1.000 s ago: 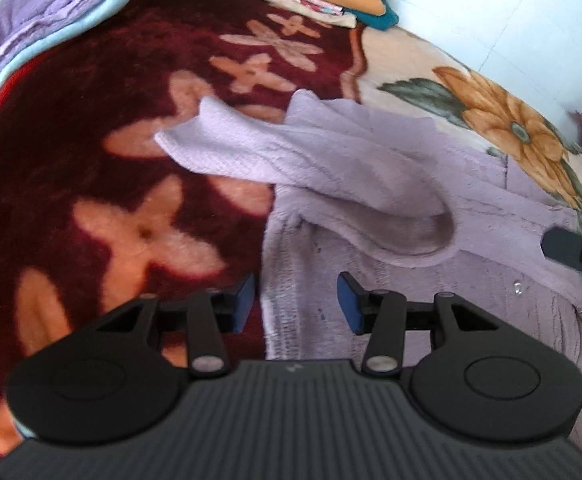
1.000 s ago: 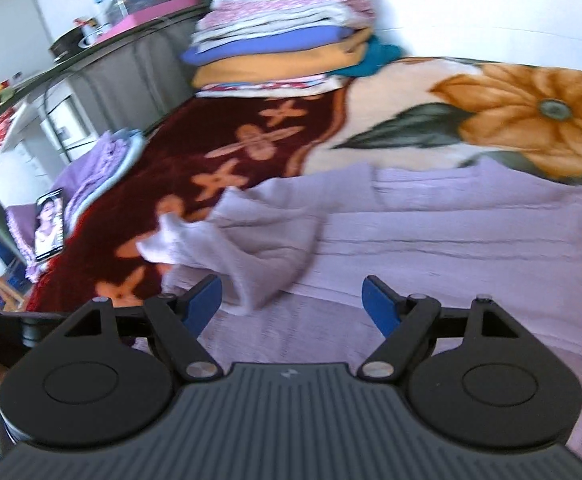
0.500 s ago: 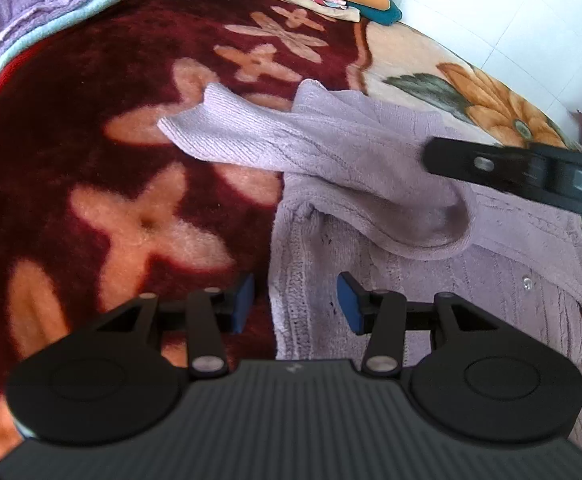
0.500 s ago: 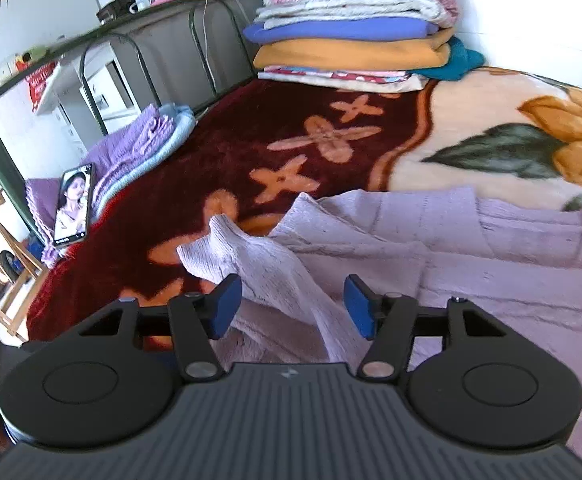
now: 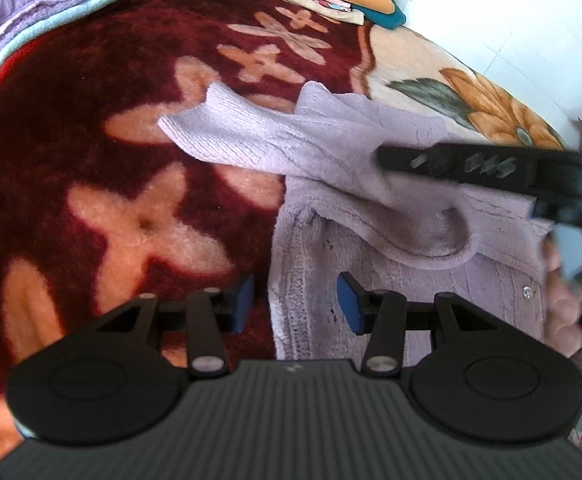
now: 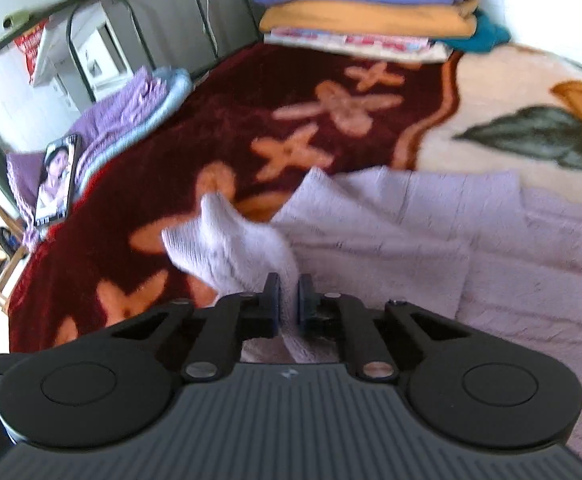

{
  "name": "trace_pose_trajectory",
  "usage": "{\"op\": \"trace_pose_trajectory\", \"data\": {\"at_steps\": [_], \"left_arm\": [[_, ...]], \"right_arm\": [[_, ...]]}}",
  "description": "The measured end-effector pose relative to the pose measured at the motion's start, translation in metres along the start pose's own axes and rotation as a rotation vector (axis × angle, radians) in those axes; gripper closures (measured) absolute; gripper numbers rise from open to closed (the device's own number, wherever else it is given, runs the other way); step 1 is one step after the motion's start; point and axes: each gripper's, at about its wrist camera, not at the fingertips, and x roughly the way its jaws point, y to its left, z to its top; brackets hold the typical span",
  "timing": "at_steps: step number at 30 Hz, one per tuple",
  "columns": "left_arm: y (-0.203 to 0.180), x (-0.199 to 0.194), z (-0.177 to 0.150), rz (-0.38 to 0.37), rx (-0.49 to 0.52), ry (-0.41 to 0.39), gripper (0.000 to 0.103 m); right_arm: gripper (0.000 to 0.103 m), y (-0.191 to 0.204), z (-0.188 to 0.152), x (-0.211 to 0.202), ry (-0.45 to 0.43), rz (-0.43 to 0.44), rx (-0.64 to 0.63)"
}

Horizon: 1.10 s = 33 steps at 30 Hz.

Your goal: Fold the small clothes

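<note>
Bed surface, maroon-and-cream floral blanket: one lilac knit cardigan laid out, sleeve pinched.

Item: cardigan lies flat just ahead of both grippers; its sleeve runs forward and left from the right gripper, whose jaws have just been closing and now clamp a fold of the sleeve between the blue pads. Left gripper half open, nothing between its pads, the cardigan's ribbed edge directly below and ahead of it. Left view alone shows the right gripper from the side, reaching over the sleeve, with fingers of the hand holding it, and a button. Right view alone shows a phone far left on folded purple cloth, a metal bed rail, and the full stack of folded linens far ahead.
</note>
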Motion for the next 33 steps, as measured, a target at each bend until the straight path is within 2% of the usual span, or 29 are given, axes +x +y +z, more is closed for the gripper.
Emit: {"op": "trace_pose_trajectory", "data": {"at_steps": [5,9,12,16,19,21,22,24,25,26,33], "left_arm": [[0.003,0.002,0.001,-0.009,-0.009,0.000,0.055],[0.005,0.003,-0.001,-0.012,-0.018,-0.009,0.055],[0.004,0.002,-0.001,-0.007,-0.014,-0.011,0.054],[0.002,0.002,-0.002,-0.001,-0.009,-0.013,0.054],[0.001,0.002,-0.002,0.005,0.000,-0.015,0.054],[0.001,0.002,-0.002,0.009,-0.002,-0.015,0.054],[0.000,0.002,-0.002,0.012,-0.002,-0.014,0.054],[-0.001,0.003,-0.001,0.017,-0.001,-0.013,0.054],[-0.002,0.003,-0.001,0.019,0.001,-0.012,0.054],[-0.003,0.003,-0.001,0.022,0.004,-0.012,0.054],[-0.005,0.004,-0.003,0.034,0.021,-0.015,0.054]], "right_arm": [[0.096,-0.014,0.010,-0.057,-0.175,-0.067,0.012],[0.096,-0.035,-0.002,-0.102,-0.274,-0.203,-0.010],[0.096,-0.055,-0.024,-0.116,-0.278,-0.302,-0.010],[0.096,-0.078,-0.056,-0.111,-0.195,-0.375,0.003],[0.095,-0.095,-0.076,-0.106,-0.126,-0.353,0.068],[0.094,-0.103,-0.080,-0.106,-0.110,-0.303,0.109],[0.087,-0.106,-0.080,-0.106,-0.114,-0.278,0.130],[0.064,-0.111,-0.075,-0.108,-0.140,-0.244,0.160],[0.047,-0.111,-0.071,-0.107,-0.150,-0.232,0.164],[0.041,-0.111,-0.065,-0.106,-0.158,-0.215,0.164],[0.041,-0.118,-0.031,-0.073,-0.096,-0.127,0.155]]}}
